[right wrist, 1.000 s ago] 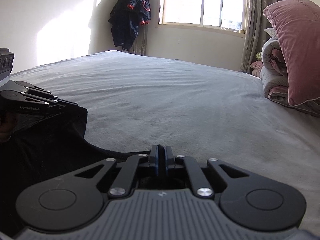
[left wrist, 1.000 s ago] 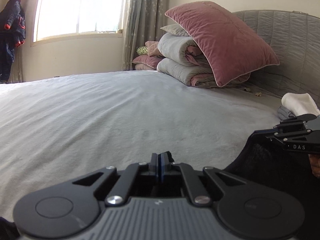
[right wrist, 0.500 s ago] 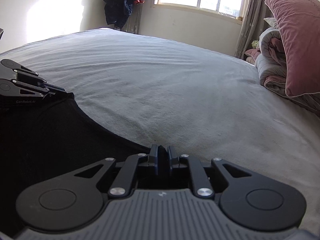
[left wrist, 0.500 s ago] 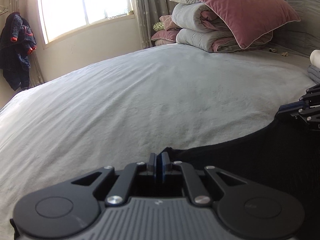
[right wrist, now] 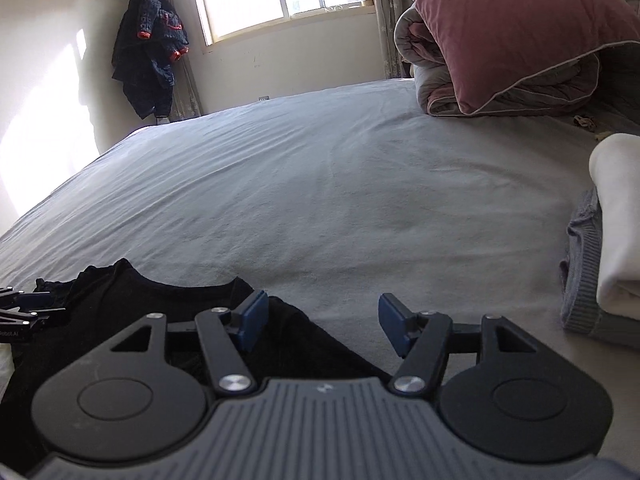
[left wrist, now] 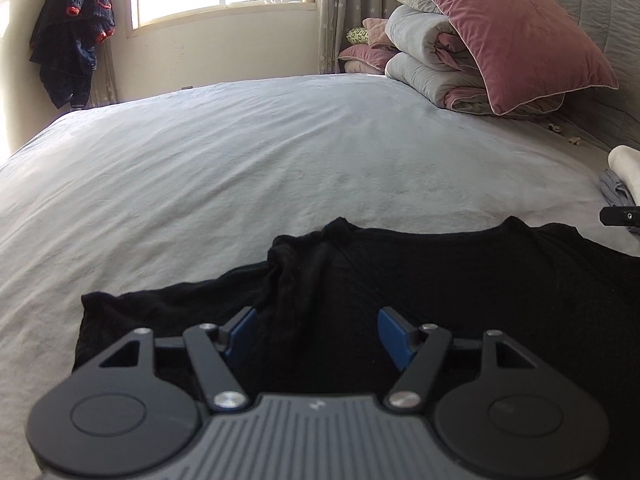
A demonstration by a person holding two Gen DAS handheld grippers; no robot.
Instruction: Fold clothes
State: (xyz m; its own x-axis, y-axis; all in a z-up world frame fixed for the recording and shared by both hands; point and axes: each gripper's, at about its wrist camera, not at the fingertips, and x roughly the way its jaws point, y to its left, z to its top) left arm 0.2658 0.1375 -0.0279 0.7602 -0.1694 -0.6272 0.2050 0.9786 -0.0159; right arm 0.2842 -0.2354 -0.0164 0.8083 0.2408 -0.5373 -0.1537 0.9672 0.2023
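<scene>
Left wrist view. We recorded the left claw point(left wrist: 318, 330) with its blue pads point(left wrist: 394, 330) spread and widening, pinching nothing. The black garment point(left wrist: 460, 280) lay on the bed point(left wrist: 240, 160) directly beneath and ahead of the claw, a bunched fold running up between the pads without touching them. To the claw's right we saw the tip of the right claw point(left wrist: 620, 216) at the garment's far corner. Far ahead and to the right stood a pink pillow point(left wrist: 508, 28) against rolled bedding point(left wrist: 424, 56).

Right wrist view. We recorded the right claw point(right wrist: 322, 324) likewise spread and widening, with nothing pinched. The garment point(right wrist: 140, 304) lay beneath its left pad and extended to the claw's left, where the left claw point(right wrist: 28, 314) appeared. Bare bed sheet point(right wrist: 320, 184) lay ahead. To the claw's right sat a stack of folded clothes point(right wrist: 600, 264), white on grey.
</scene>
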